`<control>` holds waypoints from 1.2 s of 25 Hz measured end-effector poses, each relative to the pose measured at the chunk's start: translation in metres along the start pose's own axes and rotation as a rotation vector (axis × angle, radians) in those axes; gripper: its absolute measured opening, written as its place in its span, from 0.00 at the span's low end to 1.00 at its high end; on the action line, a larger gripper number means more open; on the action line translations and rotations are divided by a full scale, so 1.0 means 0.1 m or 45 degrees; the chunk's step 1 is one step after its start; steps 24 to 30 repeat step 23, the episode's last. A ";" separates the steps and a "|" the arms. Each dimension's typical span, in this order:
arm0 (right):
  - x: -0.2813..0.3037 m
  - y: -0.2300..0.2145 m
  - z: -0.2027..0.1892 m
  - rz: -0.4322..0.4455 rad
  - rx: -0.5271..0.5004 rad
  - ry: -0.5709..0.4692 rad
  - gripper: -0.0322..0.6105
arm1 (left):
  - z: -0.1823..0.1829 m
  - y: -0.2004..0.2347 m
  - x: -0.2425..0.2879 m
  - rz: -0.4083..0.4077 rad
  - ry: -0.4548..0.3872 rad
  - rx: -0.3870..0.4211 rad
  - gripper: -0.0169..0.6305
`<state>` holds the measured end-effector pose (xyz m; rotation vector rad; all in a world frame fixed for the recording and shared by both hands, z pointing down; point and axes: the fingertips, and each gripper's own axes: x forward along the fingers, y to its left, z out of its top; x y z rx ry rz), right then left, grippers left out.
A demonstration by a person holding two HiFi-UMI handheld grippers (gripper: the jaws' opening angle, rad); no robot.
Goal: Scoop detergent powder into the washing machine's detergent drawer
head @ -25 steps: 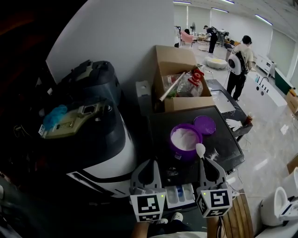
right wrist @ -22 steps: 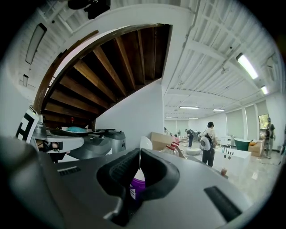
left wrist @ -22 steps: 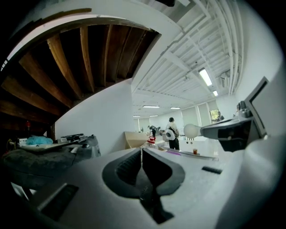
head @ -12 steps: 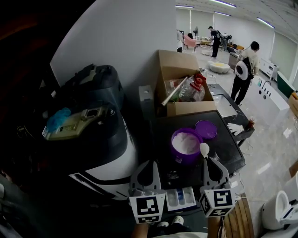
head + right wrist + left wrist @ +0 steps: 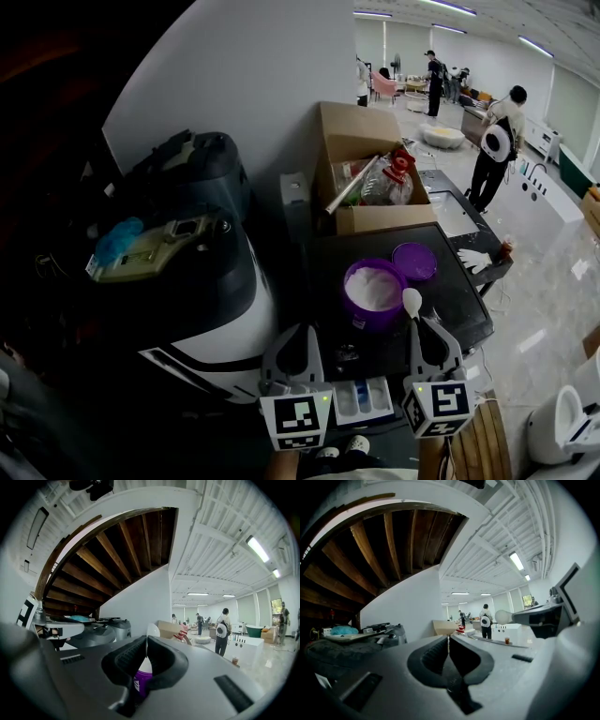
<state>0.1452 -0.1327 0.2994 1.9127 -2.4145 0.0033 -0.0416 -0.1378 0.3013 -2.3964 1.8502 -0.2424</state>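
The right gripper point(image 5: 419, 326) has its jaws pressed tight on the thin handle of a small white plastic spoon point(image 5: 411, 301). The handle stands nearly upright, so the rounded bowl point(image 5: 153, 631) rides level above the jaw tips, a hold that looks meant to keep powder from sliding off. Whether the bowl is loaded cannot be told, since it reads as one smooth white shape. The spoon hangs just beside the near right rim of the round purple plastic tub point(image 5: 364, 319), which sits open on the dark flat top of the washing machine point(image 5: 459, 302). It is heaped with white detergent powder point(image 5: 373, 284), fine and pale, lying close under the rim. Its flat purple lid point(image 5: 415, 261) lies just behind it to the right, set aside so that the mouth is free for scooping. The white pull-out detergent drawer point(image 5: 377, 394) stands open below the front edge of the top, between the two grippers, its small compartments facing up and ready to take the powder. The left gripper point(image 5: 298, 328) waits at the drawer's left with its jaws closed on each other and nothing between them point(image 5: 448, 641), probably kept out of the spoon's path. An open brown cardboard box point(image 5: 349, 127) of clutter stands behind the tub.
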 end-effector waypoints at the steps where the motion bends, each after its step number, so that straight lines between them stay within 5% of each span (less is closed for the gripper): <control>1: 0.00 0.00 0.00 -0.001 -0.001 0.000 0.08 | 0.01 0.00 0.00 -0.001 -0.001 0.000 0.04; 30: -0.05 -0.02 0.02 0.003 -0.008 0.000 0.08 | 0.02 -0.05 -0.02 -0.002 0.001 0.005 0.04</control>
